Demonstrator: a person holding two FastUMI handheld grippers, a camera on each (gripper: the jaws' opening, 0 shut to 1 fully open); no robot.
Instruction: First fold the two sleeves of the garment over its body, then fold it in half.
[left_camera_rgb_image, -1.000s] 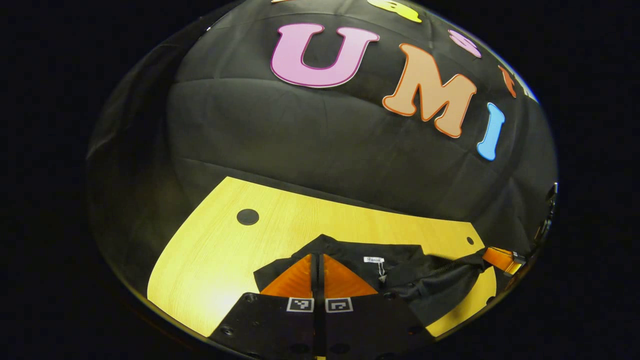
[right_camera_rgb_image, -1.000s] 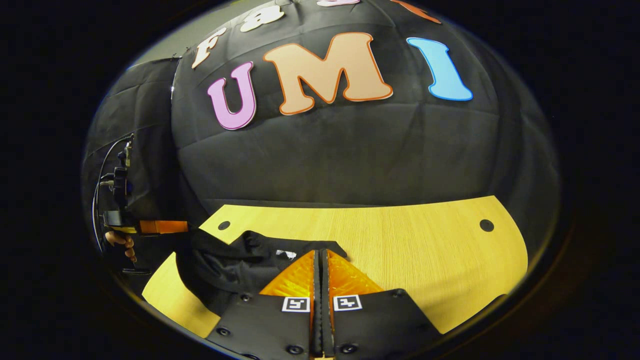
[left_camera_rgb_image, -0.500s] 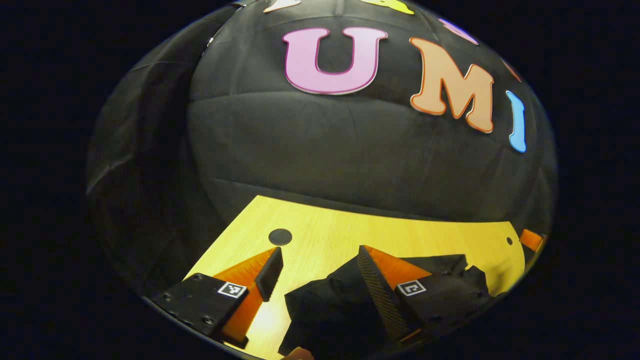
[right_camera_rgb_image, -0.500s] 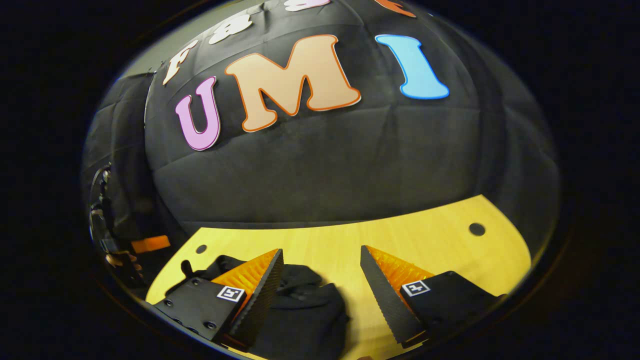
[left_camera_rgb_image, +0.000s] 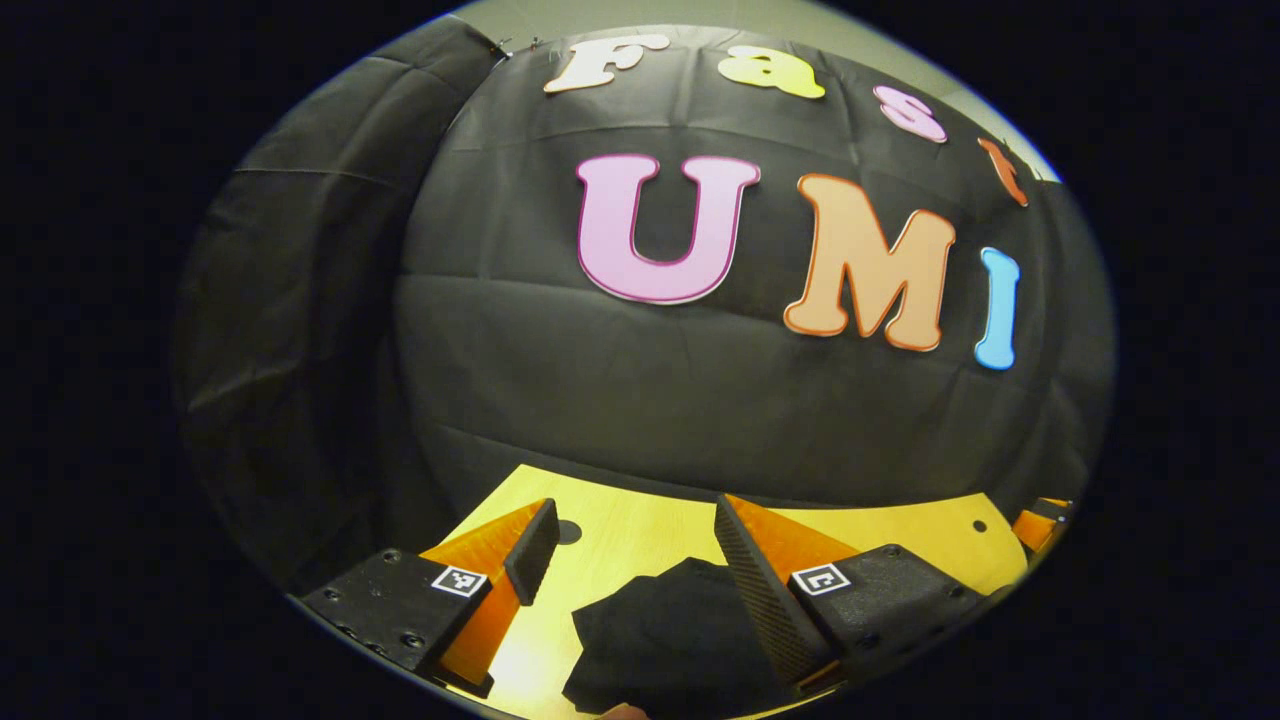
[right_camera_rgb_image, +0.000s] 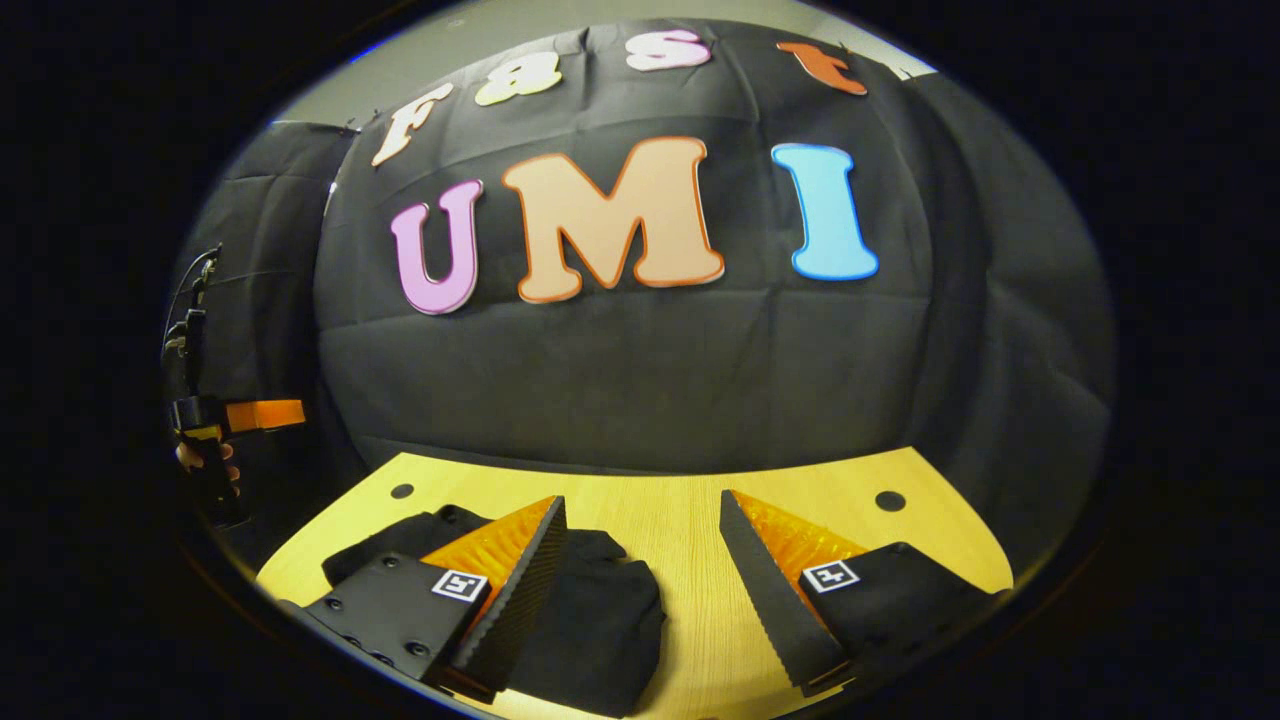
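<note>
Both jaws stand wide apart with nothing between them, on our left gripper and our right gripper alike. We hold each above the counter, a pale wooden top with a few small dark round holes near its far edge. Behind that far edge hangs the black cloth wall, creased into broad panels, with a strip of plain pale wall above it.

We see the garment, black, lying flat on the counter as a folded, compact bundle. In the right gripper view it lies toward the counter's left edge, under and beside our left-hand finger, its long axis running roughly across the counter, parallel to the far edge. In the left gripper view the garment lies below the gap between the fingers and runs under the right-hand one; which end is the collar we cannot tell.

At the far left of the right gripper view we see the left gripper, held up off the counter's left edge by a hand.
</note>
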